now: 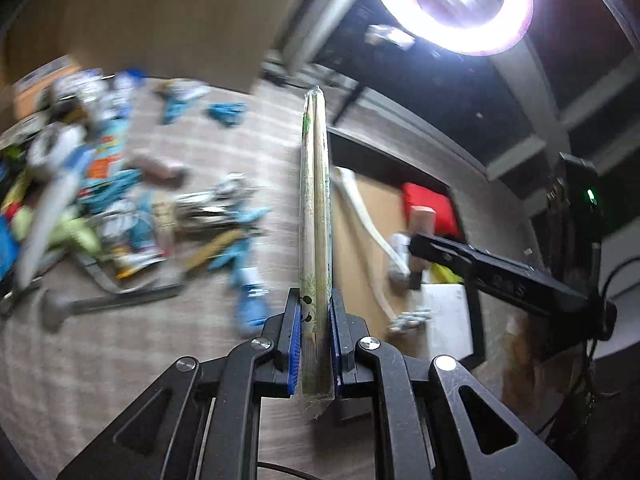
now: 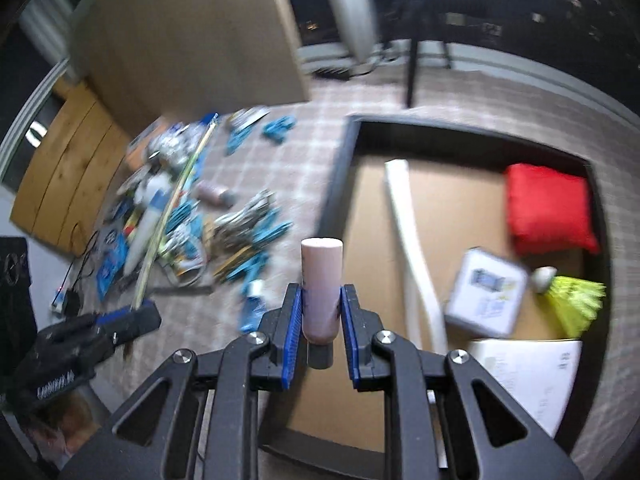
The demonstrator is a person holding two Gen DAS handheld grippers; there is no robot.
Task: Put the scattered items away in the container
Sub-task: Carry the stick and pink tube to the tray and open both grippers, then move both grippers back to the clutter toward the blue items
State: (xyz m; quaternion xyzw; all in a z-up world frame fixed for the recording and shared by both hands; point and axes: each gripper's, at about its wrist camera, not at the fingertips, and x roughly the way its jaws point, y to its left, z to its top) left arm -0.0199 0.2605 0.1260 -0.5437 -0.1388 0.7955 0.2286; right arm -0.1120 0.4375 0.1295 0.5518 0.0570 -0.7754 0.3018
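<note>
Dark-rimmed cardboard container [image 2: 348,152] lying below both grippers.
I am pinching wrapped wooden chopsticks [image 1: 315,208] in left gripper [image 1: 316,316]; right gripper [image 2: 322,308] is clamping pale pink cylindrical bottle [image 2: 322,280].

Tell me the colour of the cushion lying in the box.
Red cushion; clearest in the right wrist view.

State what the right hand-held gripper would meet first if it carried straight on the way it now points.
Probably the container's cardboard floor, near the white curved strip; the right hand-held gripper holds a pink bottle that would touch first. Depth is unclear.
</note>
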